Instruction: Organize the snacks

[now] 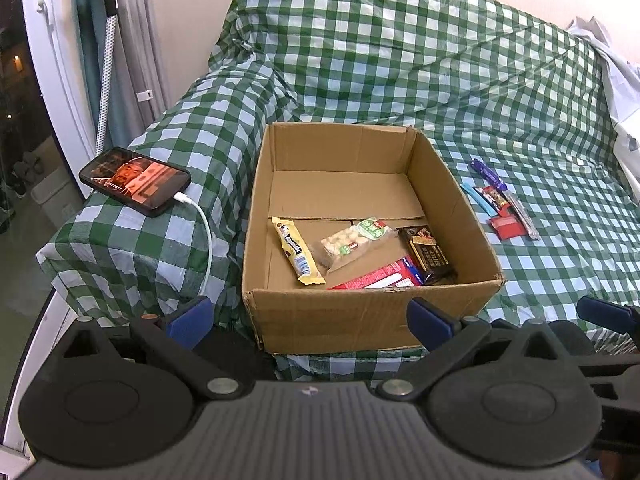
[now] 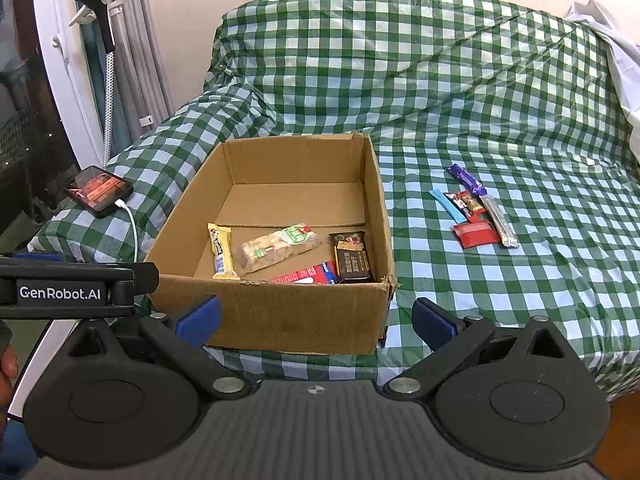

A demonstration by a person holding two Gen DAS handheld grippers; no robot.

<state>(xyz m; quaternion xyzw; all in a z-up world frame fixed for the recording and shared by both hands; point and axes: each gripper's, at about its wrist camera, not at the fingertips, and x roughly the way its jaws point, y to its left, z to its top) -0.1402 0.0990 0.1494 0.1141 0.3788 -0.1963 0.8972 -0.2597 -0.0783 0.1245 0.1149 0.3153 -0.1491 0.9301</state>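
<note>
A cardboard box (image 1: 372, 236) was seen standing open on a sofa draped in a green checked cloth (image 1: 440, 80). Four snacks were lying in the near half of the box: a yellow bar (image 1: 298, 250) at the left, a clear pack of round crackers (image 1: 352, 242) tilted across the middle, a dark brown bar (image 1: 430, 254) against the right wall, and a red packet (image 1: 380, 278) partly hidden behind the near wall. The far half of the box floor was bare cardboard.

More snacks were laid in a small group on the cloth to the right of the box, apart from it: a purple bar (image 2: 466, 179) farthest away, a thin blue stick (image 2: 448, 205), a small red-and-brown bar (image 2: 468, 203), a long silver bar (image 2: 502, 220) and a red wrapper (image 2: 478, 234) nearest. Several of these were touching or overlapping.

The left gripper (image 1: 310, 320) was held spread wide, with nothing between its blue pads, in front of the box's near wall. The right gripper (image 2: 316, 318) was likewise held released and empty, before the near right corner of the box.

A phone (image 1: 134, 180) with a lit screen was resting on the covered sofa arm to the left of the box, with a white cable (image 1: 204, 240) plugged into it.
</note>
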